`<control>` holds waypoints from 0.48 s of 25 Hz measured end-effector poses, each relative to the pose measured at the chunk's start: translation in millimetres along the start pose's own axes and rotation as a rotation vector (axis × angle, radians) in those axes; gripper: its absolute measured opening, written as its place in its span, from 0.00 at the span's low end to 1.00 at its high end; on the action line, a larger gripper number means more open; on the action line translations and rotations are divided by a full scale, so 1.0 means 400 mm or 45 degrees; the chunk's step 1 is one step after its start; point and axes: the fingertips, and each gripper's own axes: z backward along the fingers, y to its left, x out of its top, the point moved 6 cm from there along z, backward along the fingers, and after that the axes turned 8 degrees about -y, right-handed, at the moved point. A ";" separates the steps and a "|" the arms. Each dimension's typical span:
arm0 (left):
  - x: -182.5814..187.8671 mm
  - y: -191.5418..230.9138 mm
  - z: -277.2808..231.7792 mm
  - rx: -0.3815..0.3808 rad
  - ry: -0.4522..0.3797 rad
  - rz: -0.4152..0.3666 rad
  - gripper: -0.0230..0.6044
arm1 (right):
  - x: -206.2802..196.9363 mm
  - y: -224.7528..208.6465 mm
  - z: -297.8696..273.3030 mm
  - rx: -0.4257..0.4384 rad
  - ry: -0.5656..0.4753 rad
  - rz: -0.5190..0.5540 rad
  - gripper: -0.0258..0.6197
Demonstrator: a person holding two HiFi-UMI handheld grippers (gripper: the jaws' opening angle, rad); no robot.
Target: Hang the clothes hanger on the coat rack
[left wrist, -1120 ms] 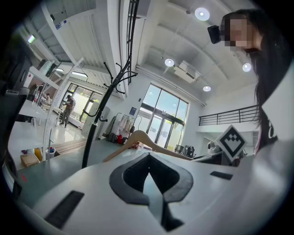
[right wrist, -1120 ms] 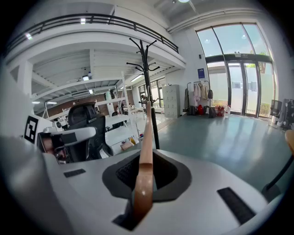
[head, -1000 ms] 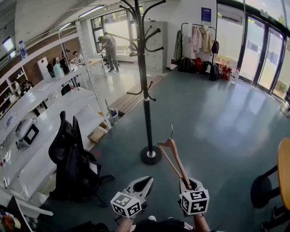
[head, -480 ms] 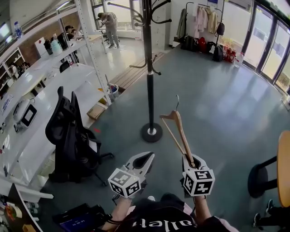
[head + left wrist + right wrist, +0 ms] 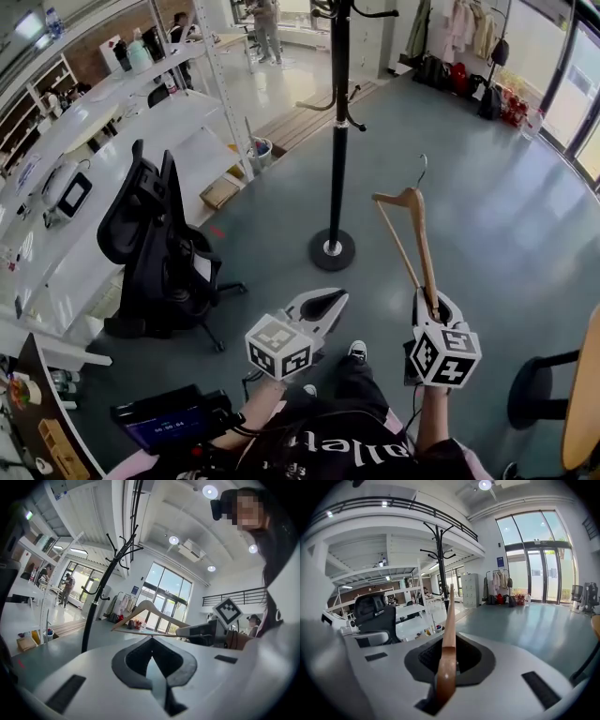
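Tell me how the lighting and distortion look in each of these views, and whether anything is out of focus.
Head view: even daylight, pale window glare on the grey floor, mild wide-angle bend at the edges. Left gripper view: strong fisheye with black corners, the coat rack curved, ceiling lamps blown out. Right gripper view: same dark rim; the hanger is soft near the lens.

Open office: white desks point(image 5: 192, 141), black swivel chair point(image 5: 155, 239), tall glass doors point(image 5: 536, 559).
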 end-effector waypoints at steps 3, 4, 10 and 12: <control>0.021 0.045 -0.082 0.046 -0.042 -0.009 0.04 | 0.044 -0.062 -0.088 0.030 -0.010 0.028 0.11; 0.030 0.059 -0.113 0.056 -0.057 -0.014 0.04 | 0.061 -0.085 -0.120 0.039 -0.013 0.038 0.11; 0.082 0.117 -0.307 0.099 -0.098 -0.041 0.04 | 0.197 -0.219 -0.292 0.074 -0.070 0.091 0.11; 0.084 0.142 -0.353 0.116 -0.106 -0.043 0.04 | 0.235 -0.247 -0.348 0.090 -0.095 0.108 0.11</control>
